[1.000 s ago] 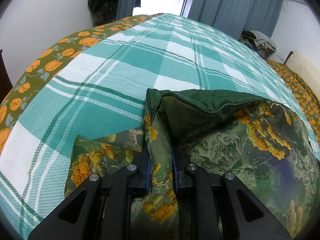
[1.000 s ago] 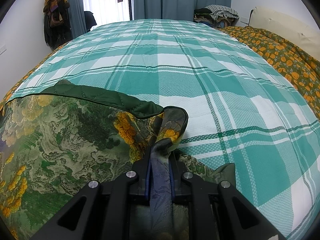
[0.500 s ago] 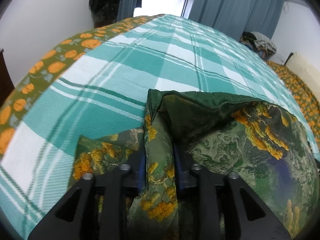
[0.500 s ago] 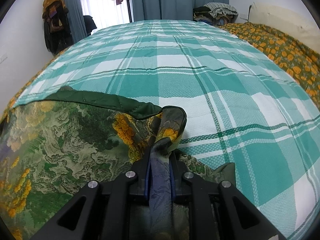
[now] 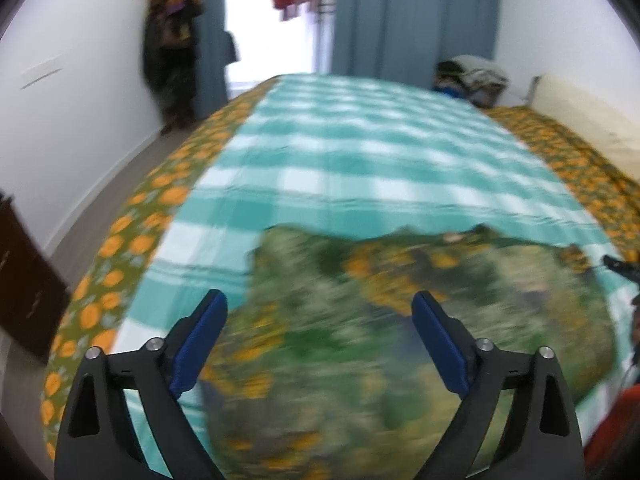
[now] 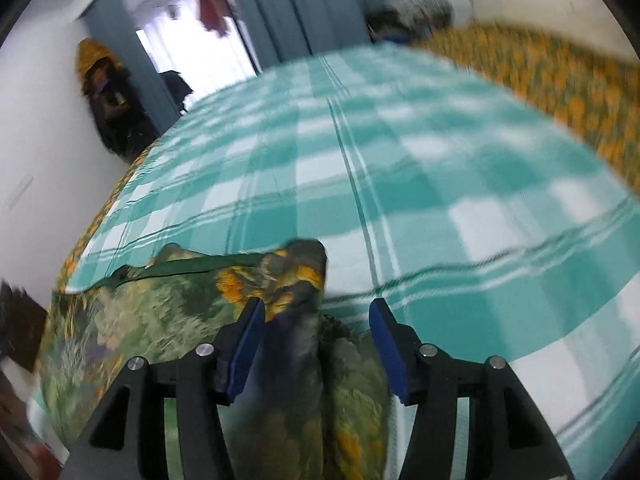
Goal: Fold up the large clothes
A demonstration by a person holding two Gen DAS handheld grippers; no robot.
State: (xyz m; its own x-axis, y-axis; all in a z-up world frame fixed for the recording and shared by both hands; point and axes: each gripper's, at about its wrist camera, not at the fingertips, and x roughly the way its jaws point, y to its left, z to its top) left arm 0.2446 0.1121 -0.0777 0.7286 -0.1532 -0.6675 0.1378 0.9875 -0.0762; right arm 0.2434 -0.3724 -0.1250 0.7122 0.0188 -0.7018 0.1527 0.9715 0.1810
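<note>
A large green garment with orange flower print (image 5: 400,320) lies folded on the teal plaid bed cover (image 5: 360,152), blurred by motion. My left gripper (image 5: 320,312) is open, lifted above the garment, holding nothing. In the right wrist view the same garment (image 6: 160,312) lies at lower left. My right gripper (image 6: 316,316) is open, and a bunched corner of the garment (image 6: 296,276) stands loose between its fingers, not clamped.
An orange-flowered green bedspread (image 5: 132,240) borders the plaid cover on both sides. A dark wooden cabinet (image 5: 24,280) stands at the left. Clothes hang on the wall (image 5: 172,40), with curtains (image 5: 412,16) and a clothes pile (image 5: 472,76) at the far end.
Both grippers have opened and let go of the garment's corners. Both have lifted and pulled back, and the garment has dropped flat on the bed.
</note>
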